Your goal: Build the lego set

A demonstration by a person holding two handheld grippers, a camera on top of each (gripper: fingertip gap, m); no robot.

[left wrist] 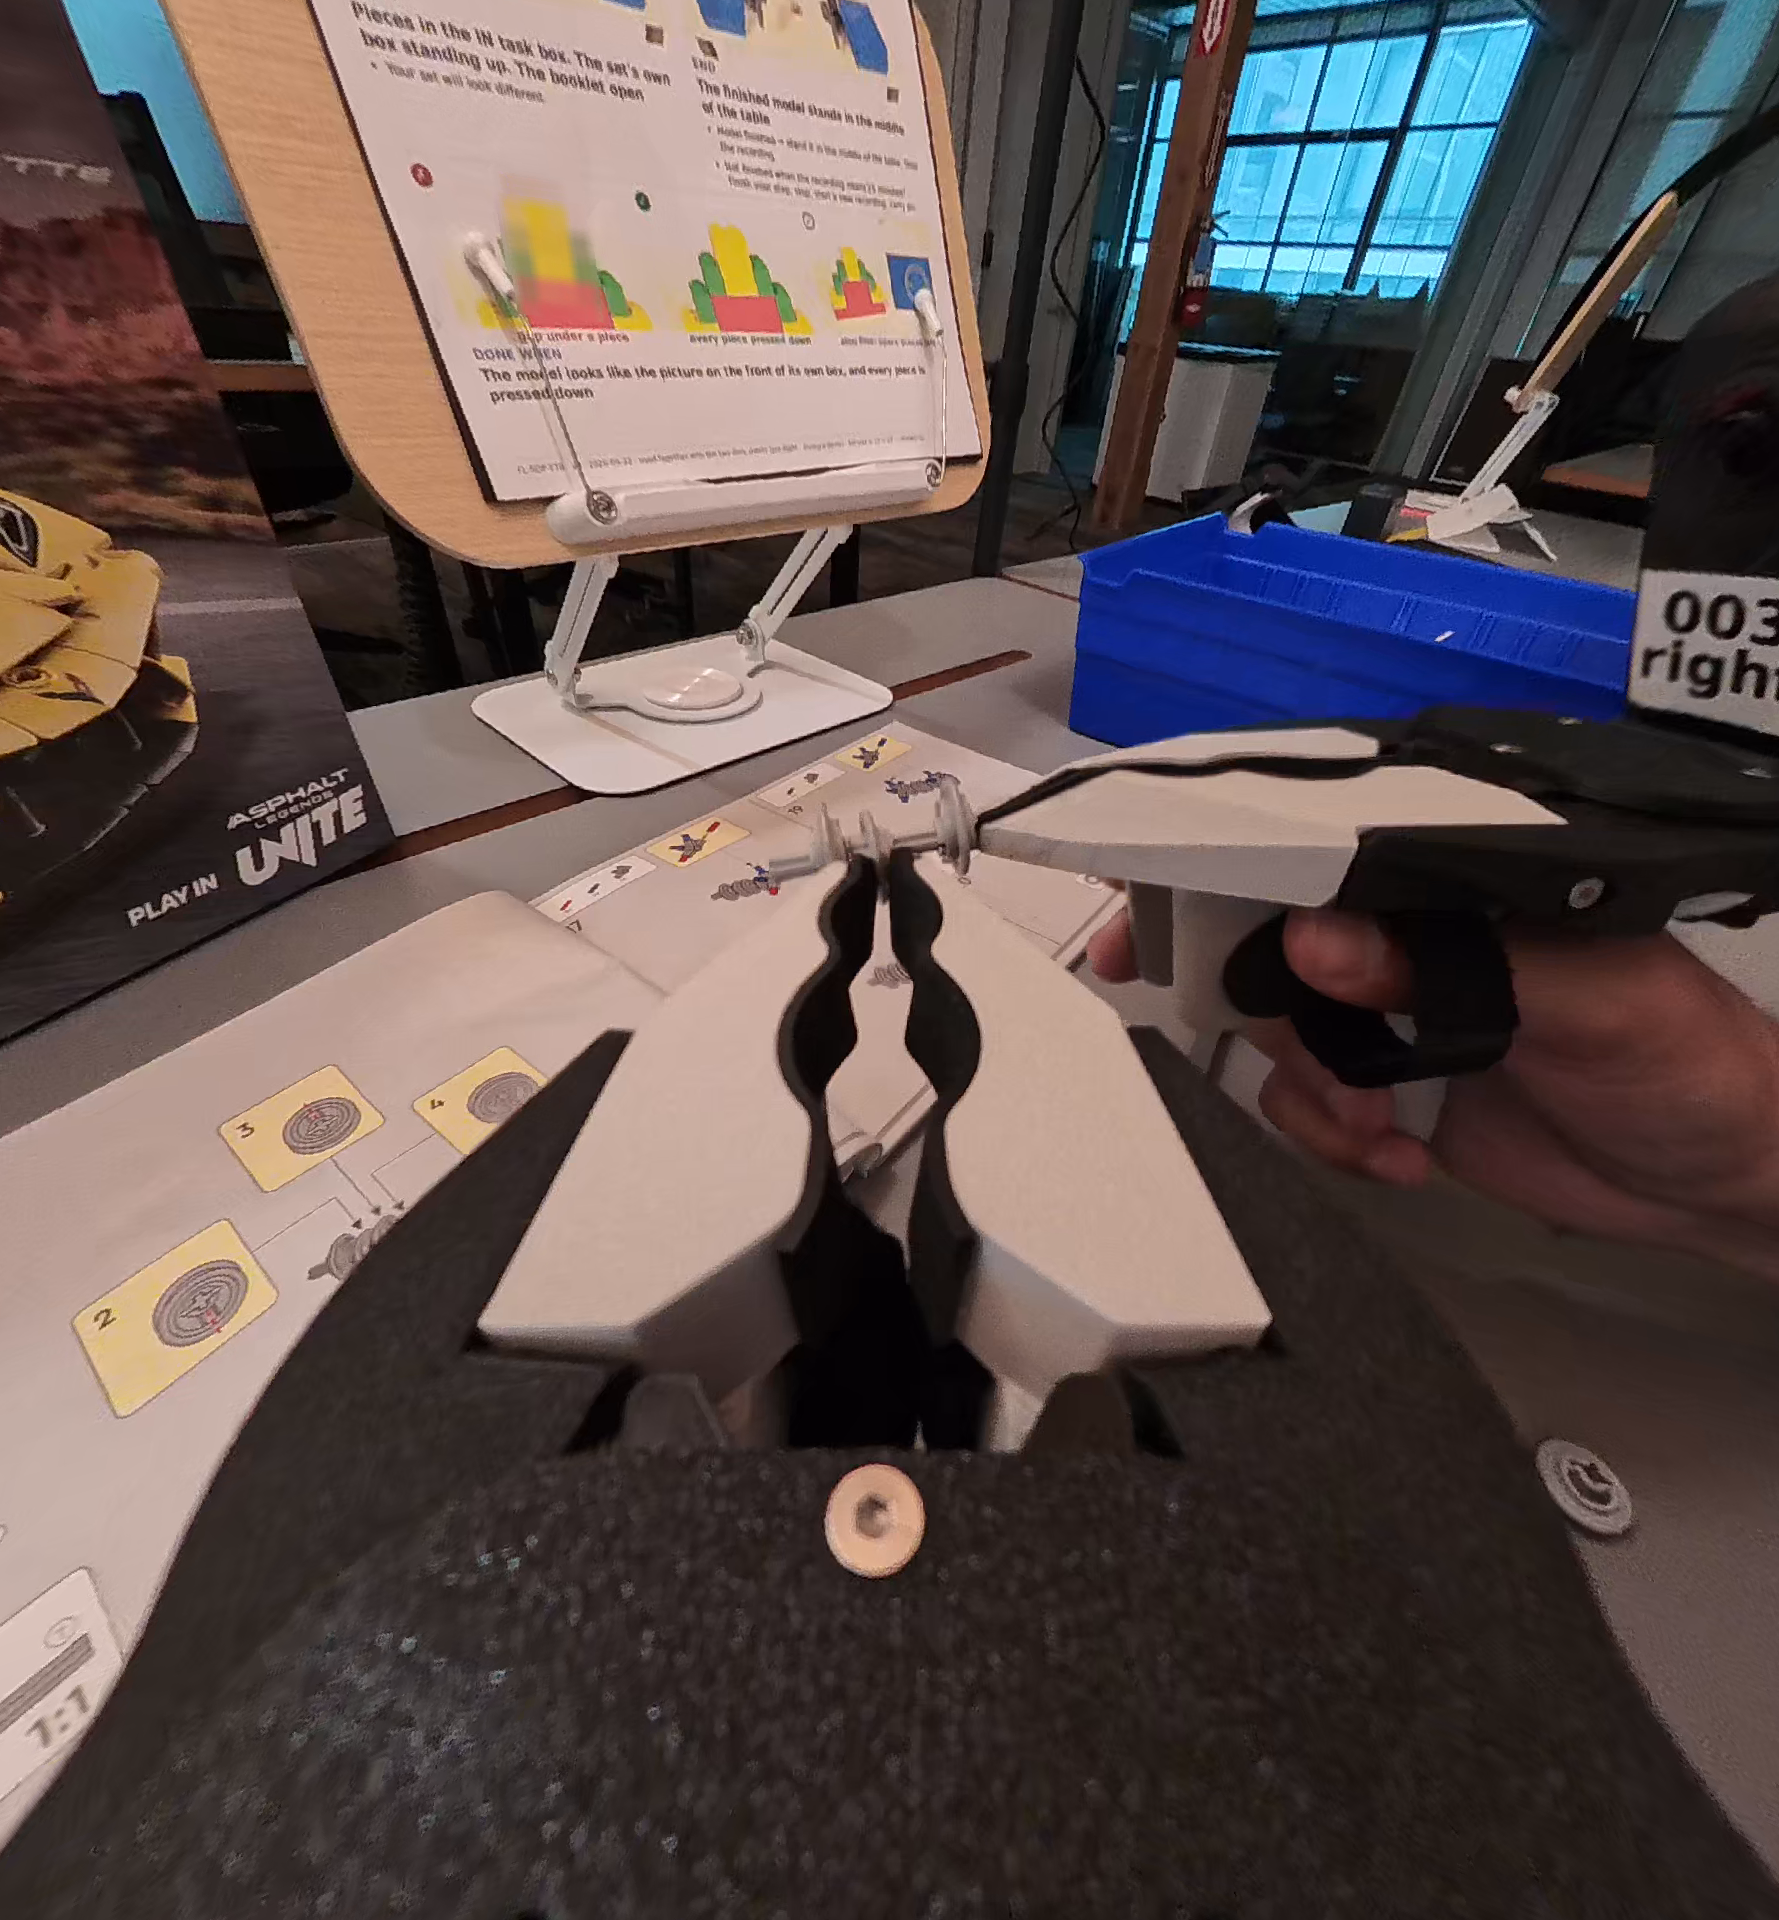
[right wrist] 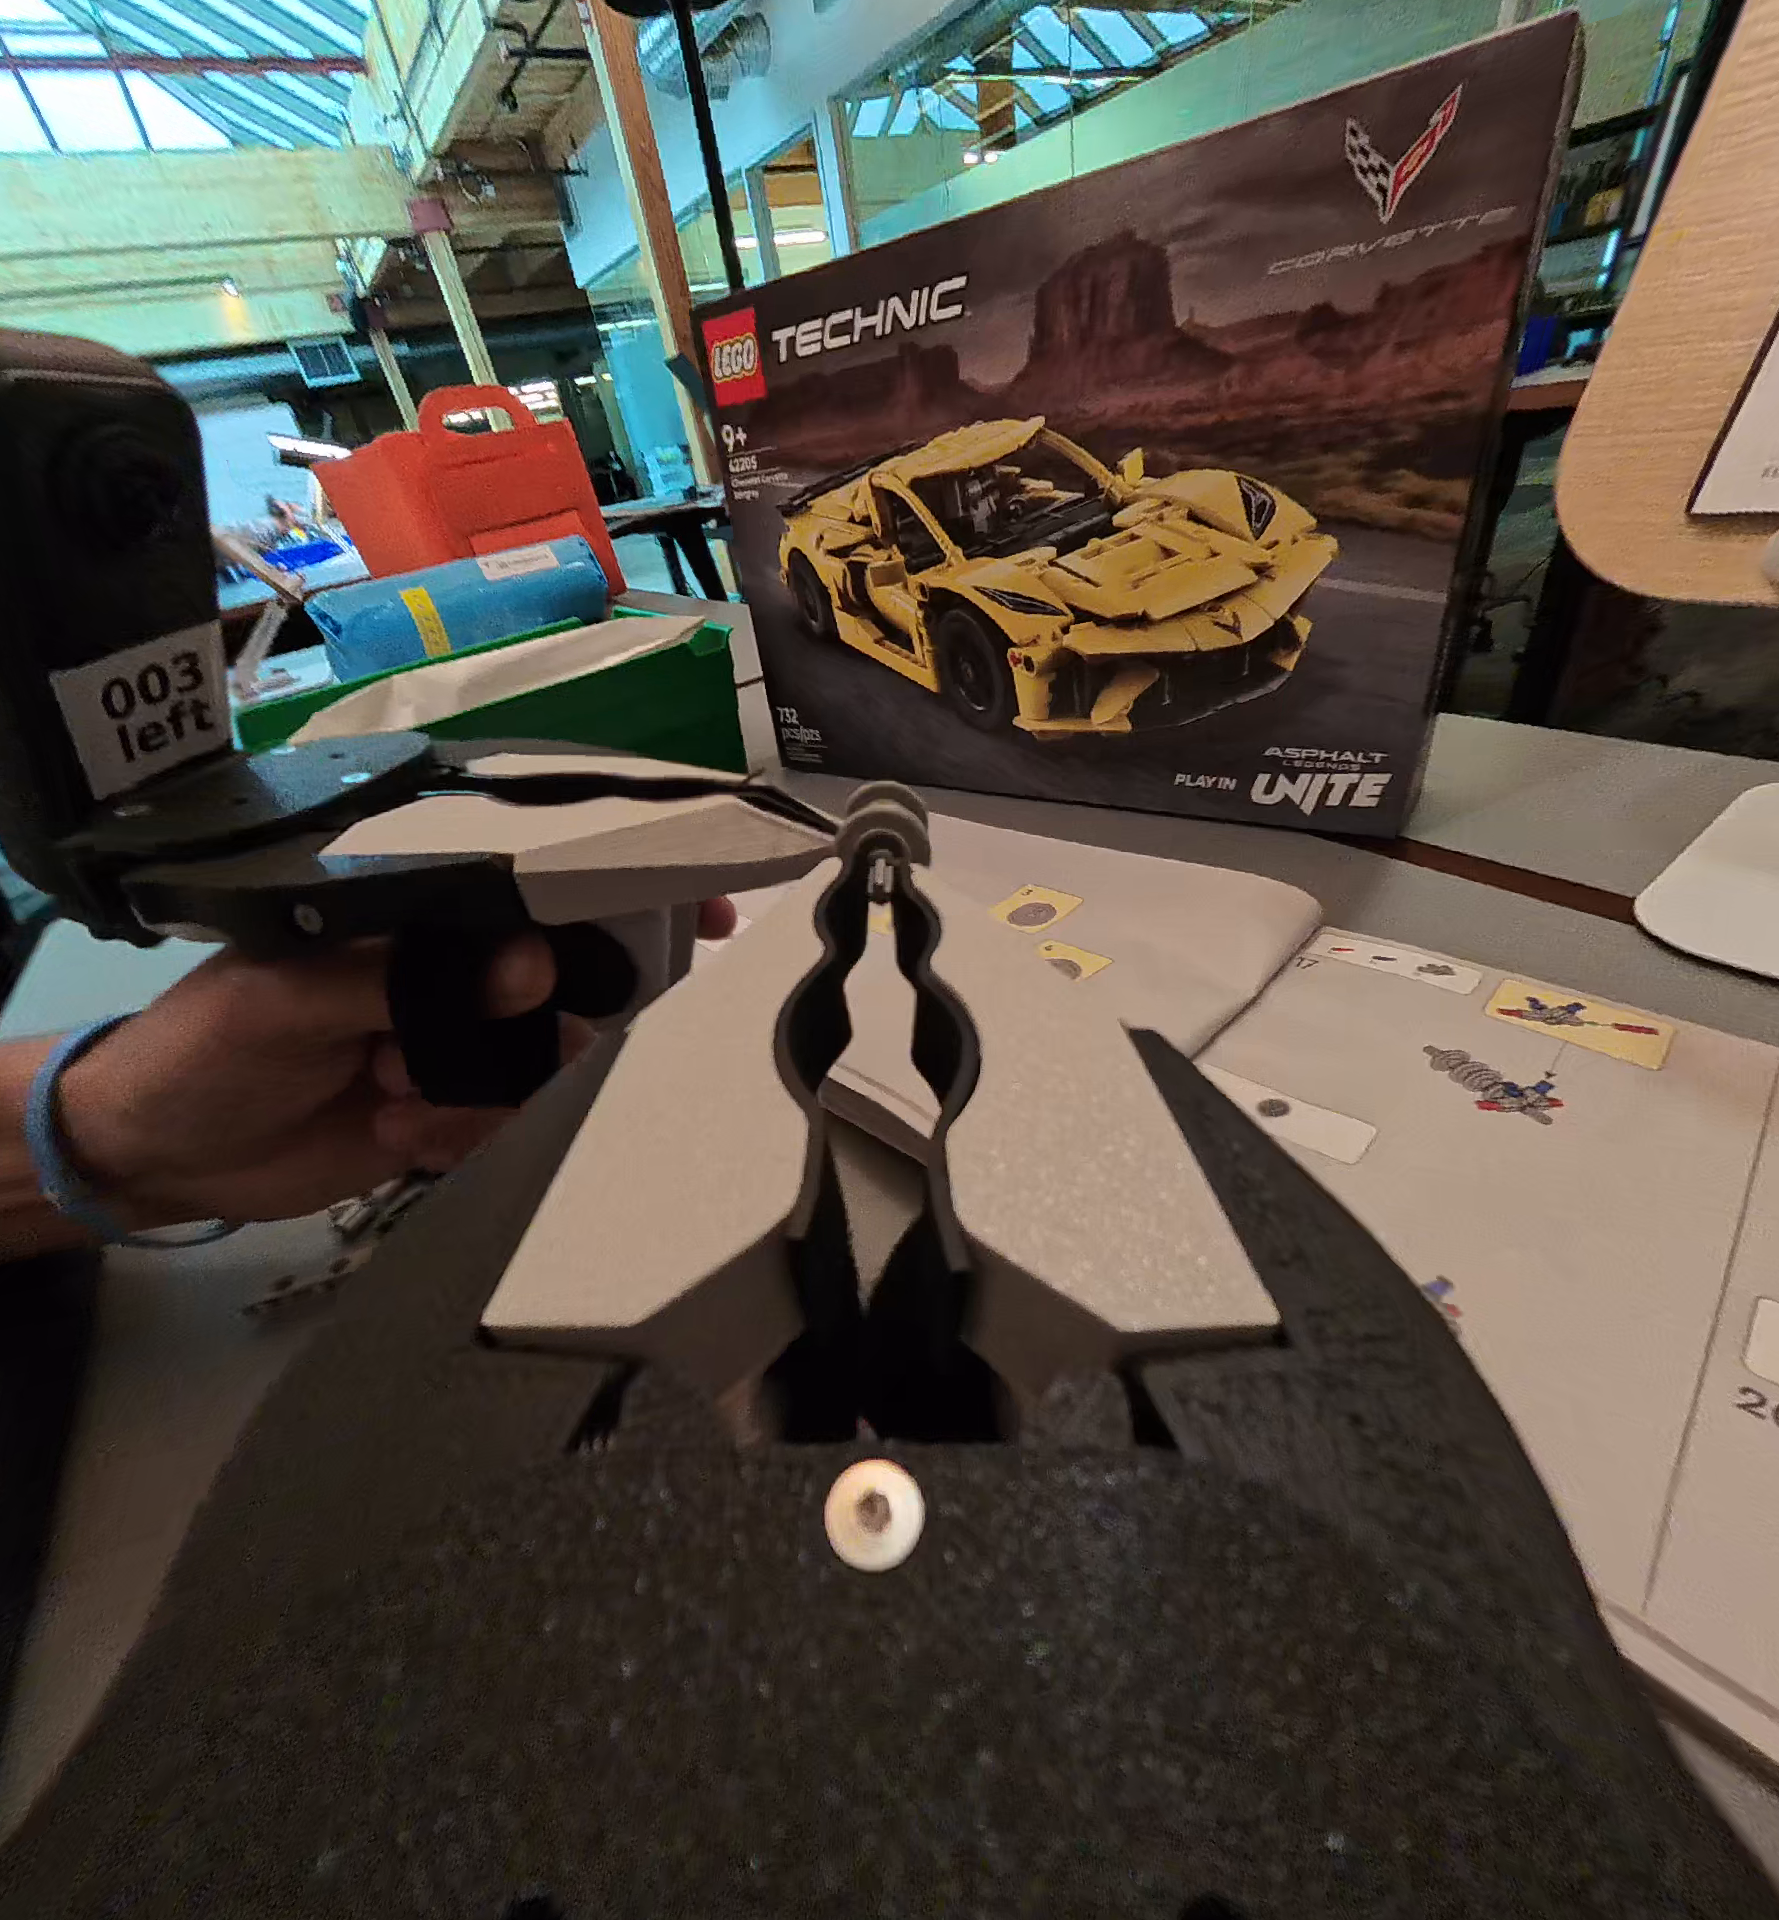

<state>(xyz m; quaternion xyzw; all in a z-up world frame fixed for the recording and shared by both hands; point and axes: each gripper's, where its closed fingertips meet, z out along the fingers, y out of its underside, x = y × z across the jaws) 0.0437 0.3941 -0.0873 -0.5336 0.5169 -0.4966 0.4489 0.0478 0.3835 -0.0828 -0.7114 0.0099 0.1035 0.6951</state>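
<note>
Both tools raised above open instruction booklet (left wrist: 272, 1049), meeting tip to tip on one small grey axle assembly (left wrist: 880, 836) carrying several thin discs.

Left gripper (left wrist: 872, 871): jaws narrow, pinching axle mid-length between two discs. Right gripper (right wrist: 883, 871): jaws narrow, clamped on axle end; discs just past its tips. Assembly held in air, clear of table (left wrist: 1643, 1351), between the two tools.

Risks, as judged:
- Tiny contact area on a round shaft; slight misalignment of the two tools likely to twist axle out of one pinch, dropping it onto booklet or table.
- Pushing a disc along axle with tools not in line: binding, or disc seated crooked.
- Release by one tool before the other has firm hold: assembly pivots and falls.
- Loose grey disc (left wrist: 1584, 1488) on table near left tool's body; easily knocked away and lost.

Hidden or unclear:
- Actual contact of right tips on axle end mostly masked by discs in right wrist view.
- Exact count and order of discs not resolvable; motion blur at tips.
- Whether any disc fully seated: cannot tell.
- Set's box (right wrist: 1124, 468) standing behind booklet; blue bin (left wrist: 1332, 634) and green bin (right wrist: 552, 707) contents not visible.
- Booklet step in hand not identifiable.
</note>
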